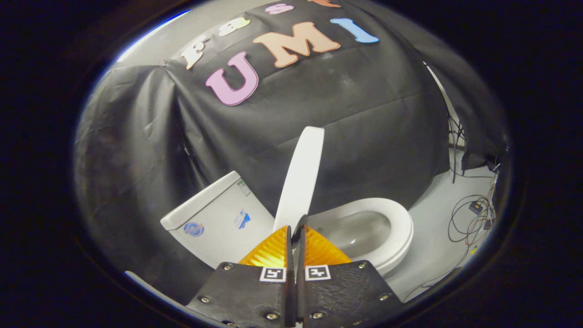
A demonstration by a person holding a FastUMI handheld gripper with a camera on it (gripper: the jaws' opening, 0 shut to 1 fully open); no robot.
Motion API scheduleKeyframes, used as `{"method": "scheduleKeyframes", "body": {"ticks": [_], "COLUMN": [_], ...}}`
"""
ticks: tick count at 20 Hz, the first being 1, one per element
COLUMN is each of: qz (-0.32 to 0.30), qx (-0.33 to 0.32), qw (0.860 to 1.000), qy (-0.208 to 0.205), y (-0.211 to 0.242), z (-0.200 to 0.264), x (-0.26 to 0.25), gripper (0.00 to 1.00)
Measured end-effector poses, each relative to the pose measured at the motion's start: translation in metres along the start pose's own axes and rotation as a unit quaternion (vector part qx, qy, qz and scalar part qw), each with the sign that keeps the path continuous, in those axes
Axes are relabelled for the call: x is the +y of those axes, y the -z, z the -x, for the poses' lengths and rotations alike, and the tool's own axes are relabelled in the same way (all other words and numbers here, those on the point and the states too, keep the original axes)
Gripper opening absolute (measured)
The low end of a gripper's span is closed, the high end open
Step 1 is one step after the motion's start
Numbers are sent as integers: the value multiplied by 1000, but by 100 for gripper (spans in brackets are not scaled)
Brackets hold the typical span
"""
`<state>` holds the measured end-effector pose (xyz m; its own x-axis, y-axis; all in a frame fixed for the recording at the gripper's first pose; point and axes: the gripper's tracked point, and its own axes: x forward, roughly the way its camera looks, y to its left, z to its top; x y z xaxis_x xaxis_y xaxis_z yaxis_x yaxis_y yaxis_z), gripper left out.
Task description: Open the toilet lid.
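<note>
While the toilet lid (pixel 300 175) stands raised just ahead, the fingers (pixel 295 232) sit clenched together

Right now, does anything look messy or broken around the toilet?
Nothing looks broken or spilled. The toilet lid stands raised edge-on, with the gripper closed on its lower edge. The seat lies flat around the bowl. The only untidy thing is a tangle of loose cables on the floor beyond the seat.

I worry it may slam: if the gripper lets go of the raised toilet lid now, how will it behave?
The lid looks rigid, glossy plastic, so probably stiff and slippery. The gripper pinches its edge; standing near upright by the tank, it could tip either way.
</note>
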<state>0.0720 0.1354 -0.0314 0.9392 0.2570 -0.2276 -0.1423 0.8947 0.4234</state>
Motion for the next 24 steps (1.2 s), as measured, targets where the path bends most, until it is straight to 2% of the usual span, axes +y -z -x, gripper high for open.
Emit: {"method": "scheduleKeyframes", "body": {"ticks": [7, 24], "qz": [68, 115], "qx": [-19, -51], "qw": [998, 991], "qy": [1, -41], "y": [-7, -8], "z": [2, -6], "x": [21, 95], "gripper": [1, 1]}}
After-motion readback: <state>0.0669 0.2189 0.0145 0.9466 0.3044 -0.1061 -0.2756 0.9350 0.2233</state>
